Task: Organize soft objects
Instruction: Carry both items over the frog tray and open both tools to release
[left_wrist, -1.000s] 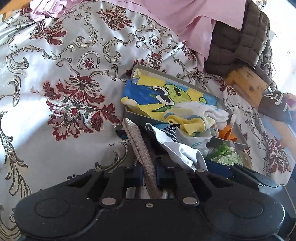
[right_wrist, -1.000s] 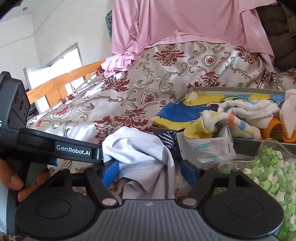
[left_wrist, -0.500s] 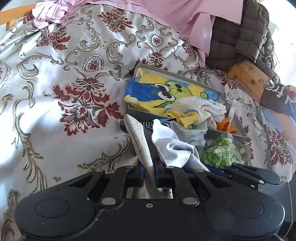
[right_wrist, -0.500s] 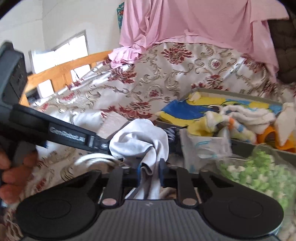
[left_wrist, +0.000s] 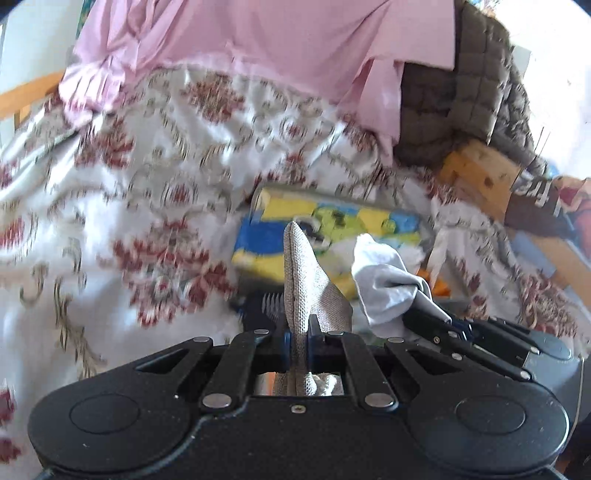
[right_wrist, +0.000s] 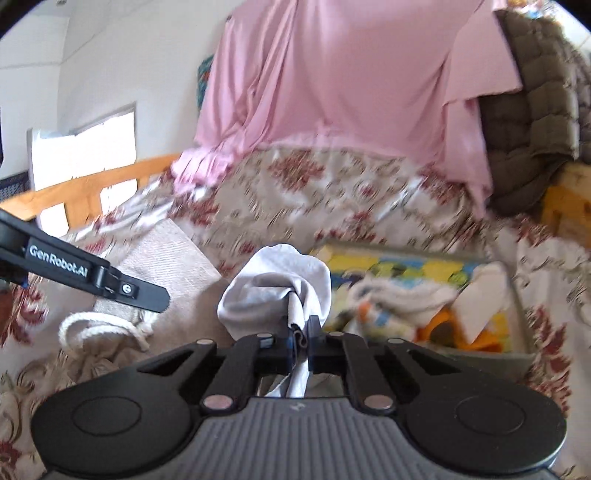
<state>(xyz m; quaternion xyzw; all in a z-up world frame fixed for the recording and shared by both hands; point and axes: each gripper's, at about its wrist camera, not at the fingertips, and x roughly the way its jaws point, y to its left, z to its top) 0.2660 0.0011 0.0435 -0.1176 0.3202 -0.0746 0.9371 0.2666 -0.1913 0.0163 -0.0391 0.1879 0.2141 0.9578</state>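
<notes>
My left gripper (left_wrist: 297, 341) is shut on a beige woven drawstring bag (left_wrist: 304, 273), whose fold stands up between the fingers. In the right wrist view the bag (right_wrist: 173, 266) hangs at the left with its white cord (right_wrist: 92, 325) looped below, under a finger (right_wrist: 125, 290) of the left gripper. My right gripper (right_wrist: 301, 341) is shut on a bunched white cloth (right_wrist: 280, 291), which also shows beside the bag as a white cloth (left_wrist: 384, 288). Behind both lies a grey tray (right_wrist: 524, 328) holding a blue and yellow cartoon cloth (left_wrist: 332, 221) and other small garments (right_wrist: 402, 295).
A floral satin bedspread (left_wrist: 147, 192) covers the bed. A pink sheet (right_wrist: 351, 85) drapes over the back, with a brown quilted jacket (left_wrist: 476, 85) to its right. A wooden bed rail (right_wrist: 92, 188) runs at the left and a wooden post (left_wrist: 480, 177) at the right.
My right gripper went from open around the white cloth to shut on it. Both grippers have risen and tilted up with their fabrics. The bag of green bits is out of view.
</notes>
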